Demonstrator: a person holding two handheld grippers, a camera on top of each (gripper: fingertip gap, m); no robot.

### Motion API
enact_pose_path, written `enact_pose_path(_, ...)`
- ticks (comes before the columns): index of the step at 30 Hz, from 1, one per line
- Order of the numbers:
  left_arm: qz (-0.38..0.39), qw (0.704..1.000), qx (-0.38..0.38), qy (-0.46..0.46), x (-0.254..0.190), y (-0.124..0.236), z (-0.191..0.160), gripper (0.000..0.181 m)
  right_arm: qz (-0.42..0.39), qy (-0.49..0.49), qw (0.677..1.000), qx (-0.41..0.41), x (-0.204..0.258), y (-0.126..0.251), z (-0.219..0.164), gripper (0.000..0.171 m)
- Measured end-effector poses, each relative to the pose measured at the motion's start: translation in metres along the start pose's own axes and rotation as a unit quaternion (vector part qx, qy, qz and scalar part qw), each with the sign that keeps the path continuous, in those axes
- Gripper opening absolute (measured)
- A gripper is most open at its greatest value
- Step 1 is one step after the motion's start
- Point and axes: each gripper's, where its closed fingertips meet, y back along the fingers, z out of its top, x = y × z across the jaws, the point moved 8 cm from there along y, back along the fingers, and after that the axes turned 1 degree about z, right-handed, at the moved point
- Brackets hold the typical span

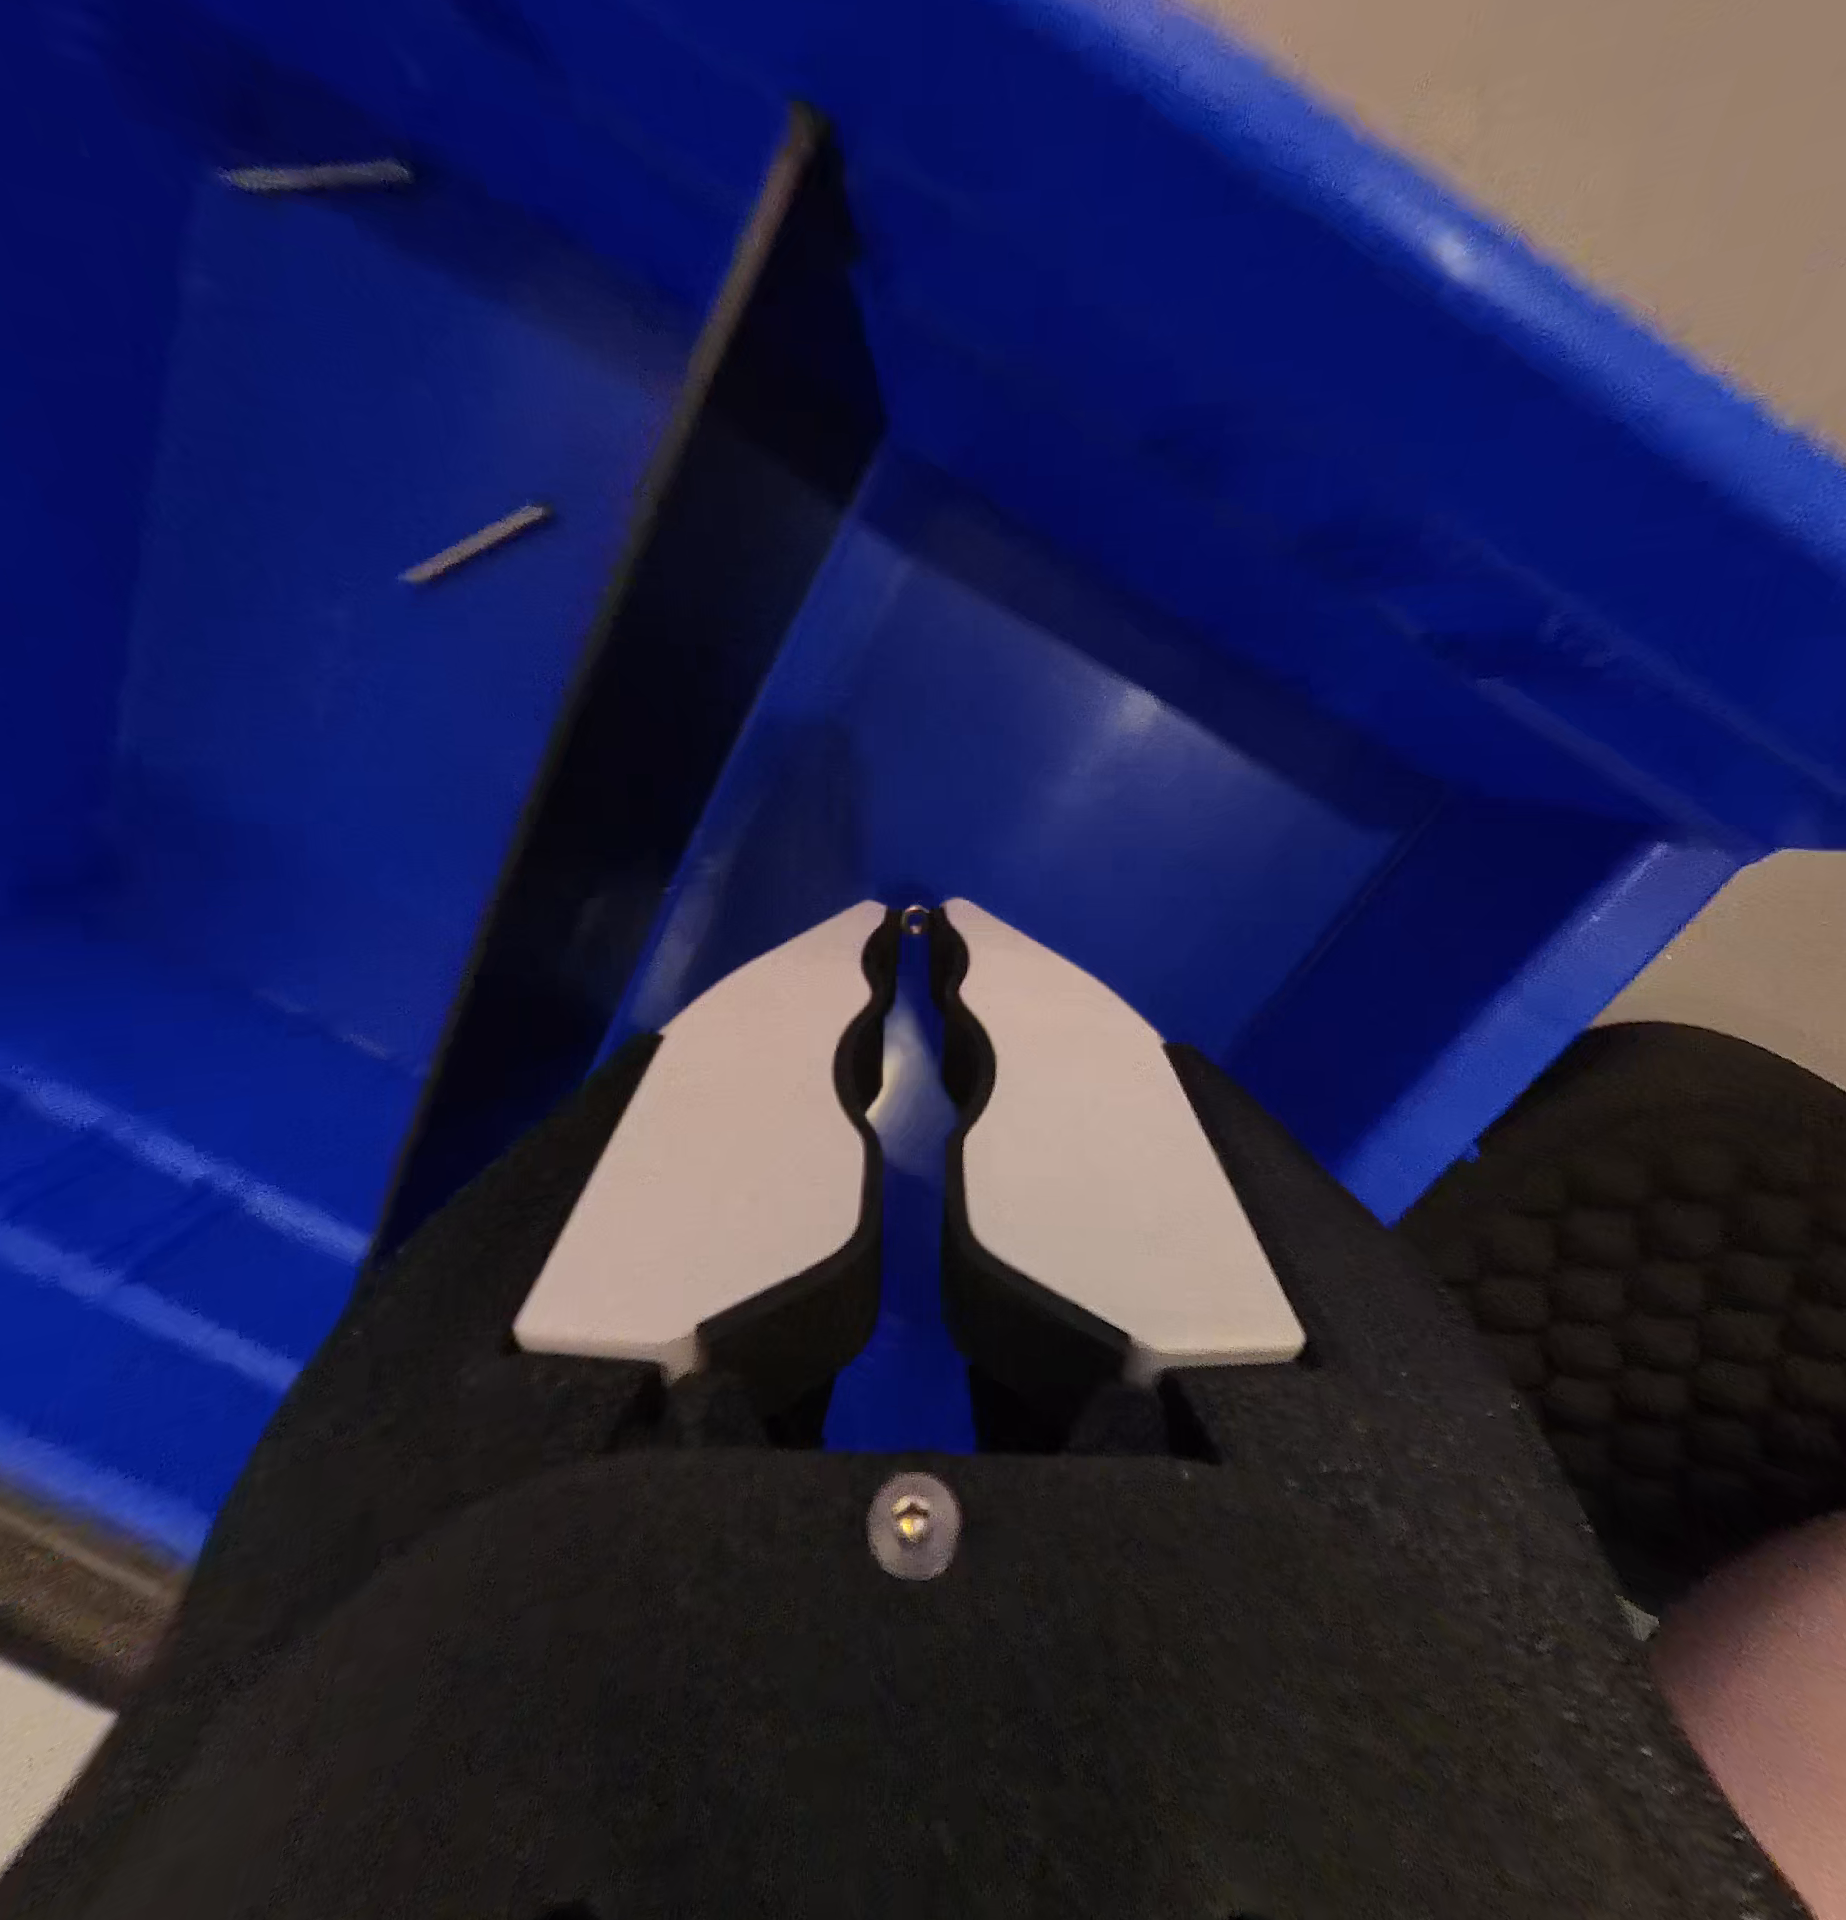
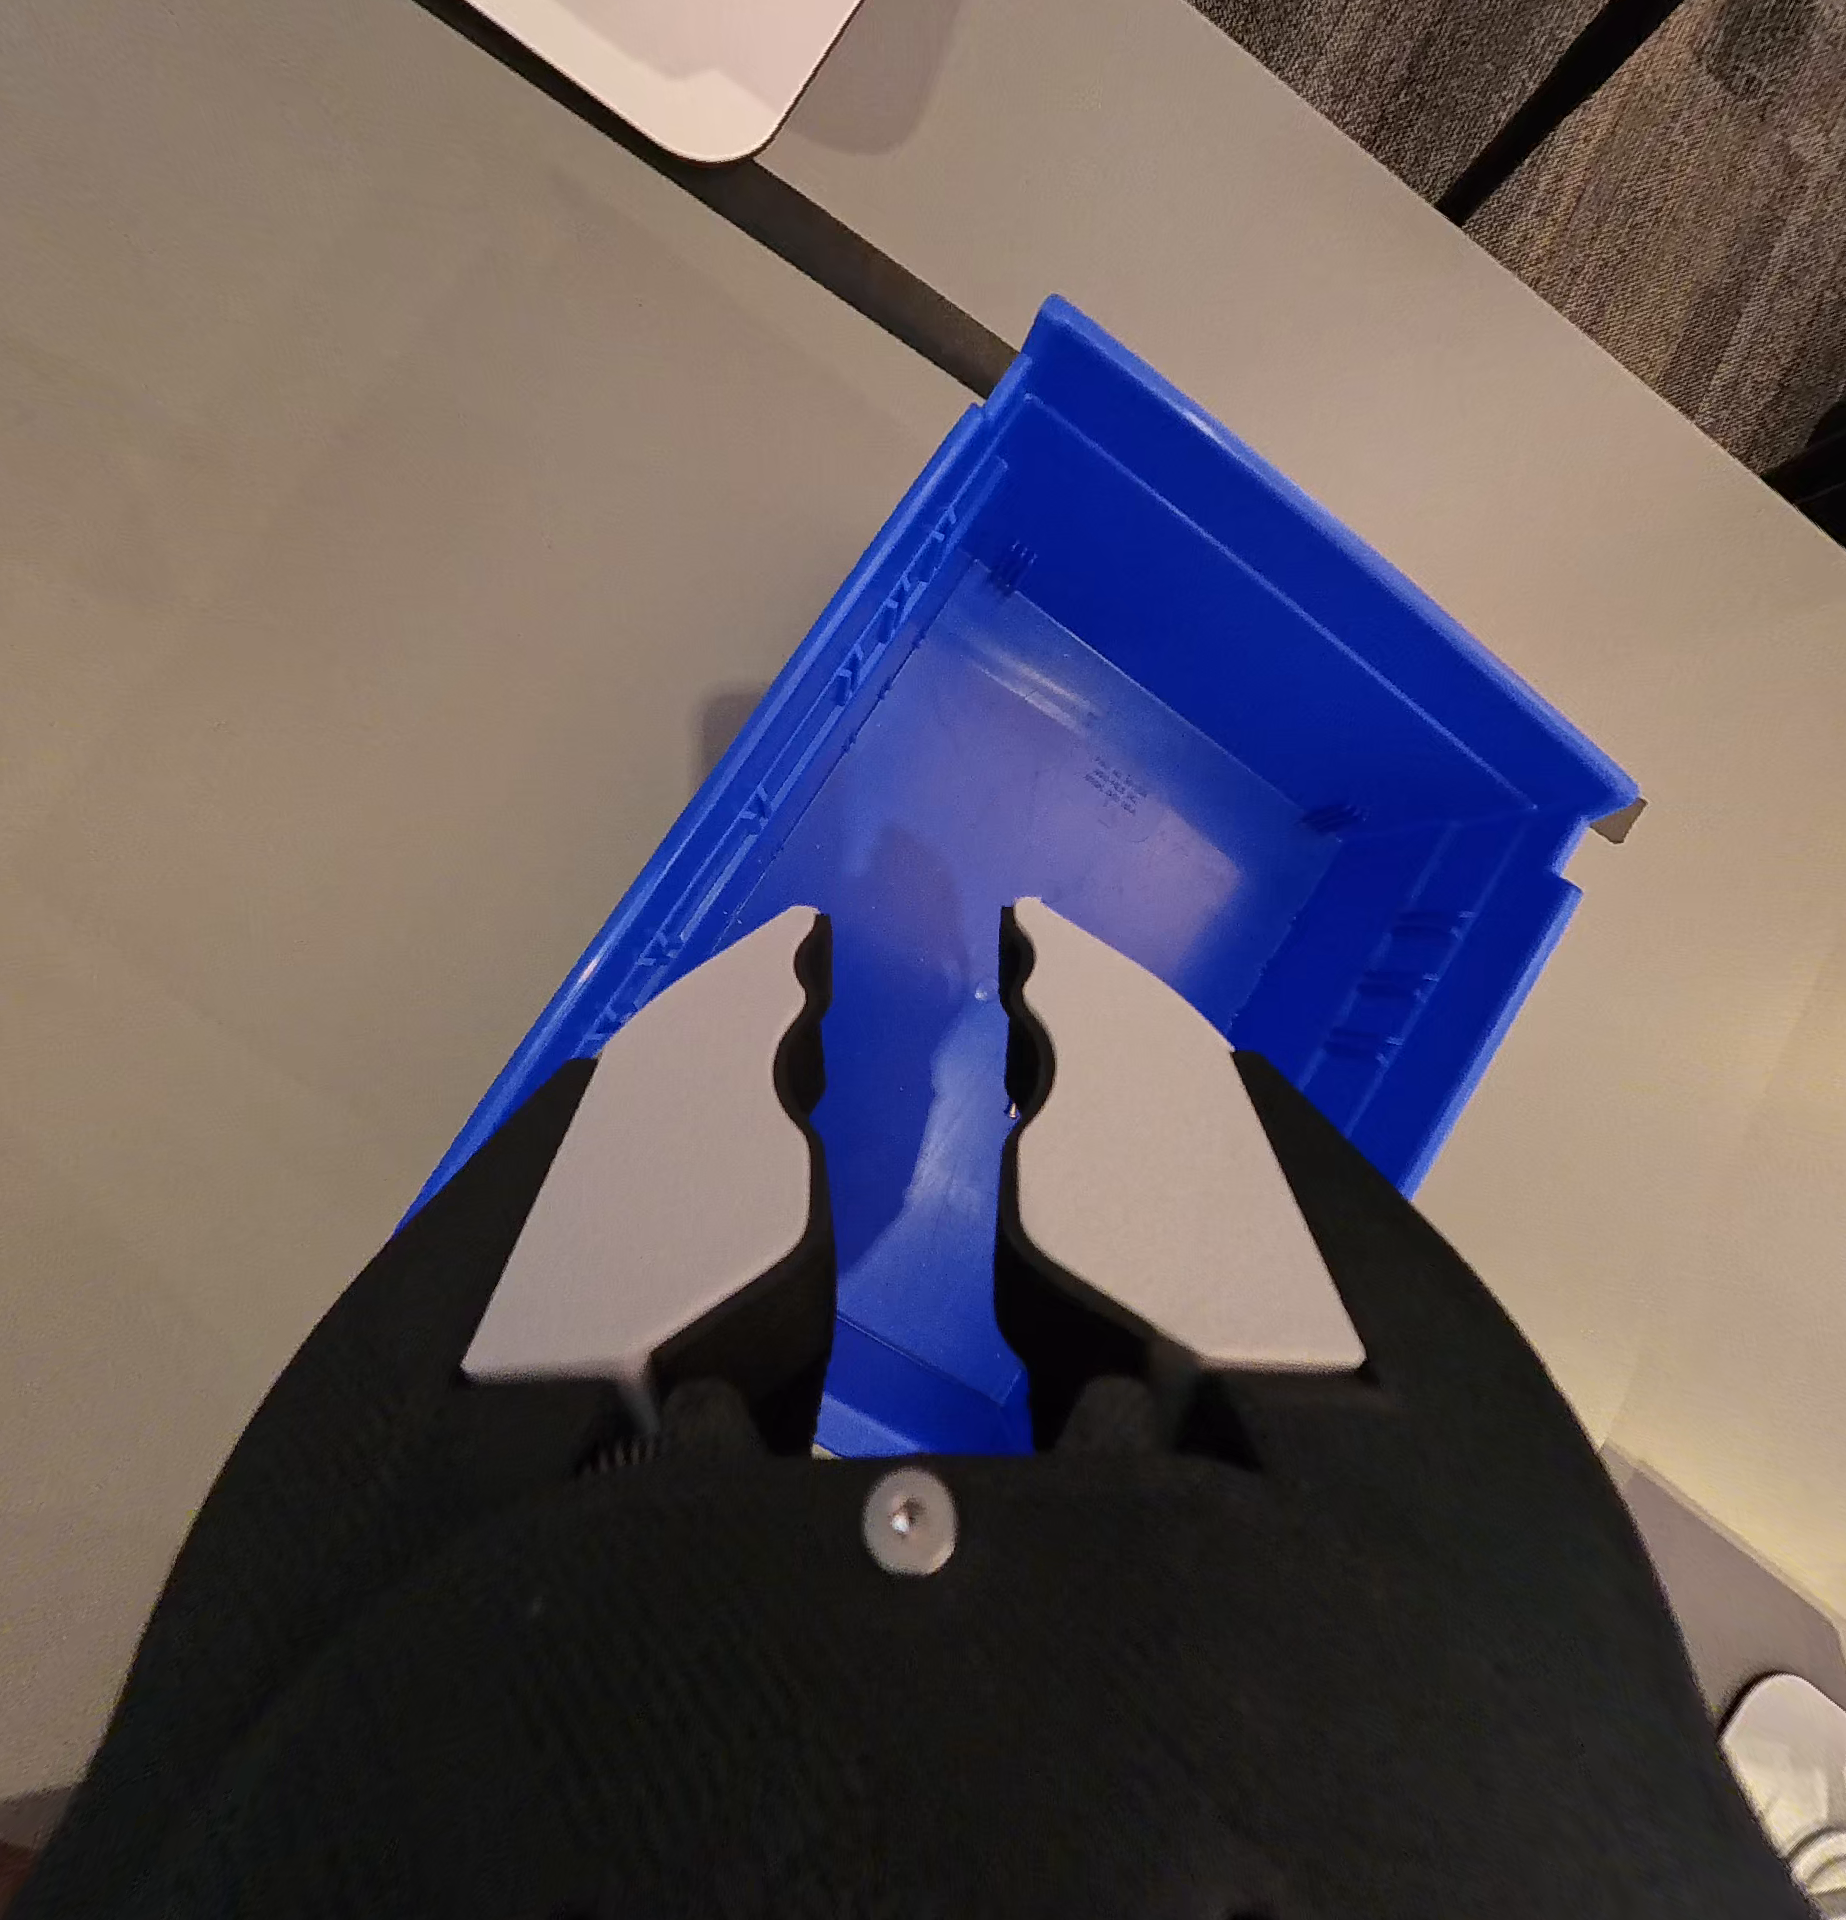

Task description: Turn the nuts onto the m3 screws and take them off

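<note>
Grey table [image 2: 275, 727] carries a blue parts bin [image 1: 1262, 436] with a black divider [image 1: 690, 499] splitting it in two. Right gripper [image 2: 908, 914] hangs over a blue bin [image 2: 1262, 623], fingers spread, nothing between them. Left gripper [image 1: 916, 909] sits inside the right compartment, tips pinched on a tiny nut [image 1: 916, 918]. Two thin screws [image 1: 474, 542] lie loose in the left compartment, well apart from each other.
</note>
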Motion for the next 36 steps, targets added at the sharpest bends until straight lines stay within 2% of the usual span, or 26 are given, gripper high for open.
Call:
enact_pose_path(3,0.078,0.995,-0.068,-0.002,-0.001,0.04,0.015,0.006,-0.001,-0.003,1.0,-0.001,-0.001,0.001,0.0,0.032)
enact_pose_path(5,0.131,0.983,-0.13,0.008,-0.006,0.067,0.037,0.006,-0.003,-0.003,1.0,0.0,-0.001,0.001,0.0,0.032)
enact_pose_path(6,0.134,0.977,-0.163,0.012,-0.013,0.079,0.051,0.006,-0.003,-0.003,1.0,0.0,-0.001,0.001,0.0,0.032)
enact_pose_path(9,0.067,0.964,-0.258,-0.001,-0.053,0.095,0.101,0.005,-0.005,-0.003,1.0,0.001,-0.001,0.0,0.0,0.032)
enact_pose_path(11,-0.008,0.958,-0.285,-0.009,-0.084,0.084,0.136,0.005,-0.008,0.0,1.0,0.001,0.0,0.0,0.001,0.032)
enact_pose_path(14,-0.068,0.965,-0.254,-0.025,-0.12,0.039,0.174,0.005,-0.006,0.004,1.0,0.002,0.002,-0.001,0.002,0.032)
enact_pose_path(17,-0.051,0.979,-0.195,-0.035,-0.133,-0.01,0.188,0.005,-0.004,0.01,1.0,0.001,0.006,0.0,0.003,0.032)
enact_pose_path(19,-0.086,0.98,-0.174,-0.03,-0.142,-0.029,0.191,0.005,-0.002,0.013,1.0,-0.003,0.007,0.001,0.004,0.032)
enact_pose_path(22,-0.114,0.982,-0.146,-0.025,-0.147,-0.044,0.191,0.005,-0.001,0.016,1.0,-0.001,0.008,0.002,0.004,0.032)
enact_pose_path(25,-0.09,0.989,-0.11,-0.042,-0.149,-0.056,0.188,0.005,-0.002,0.016,1.0,0.004,0.008,0.0,0.003,0.032)
enact_pose_path(36,-0.096,0.99,-0.089,-0.052,-0.154,-0.068,0.188,0.005,-0.005,0.02,1.0,0.021,0.01,-0.006,0.003,0.032)
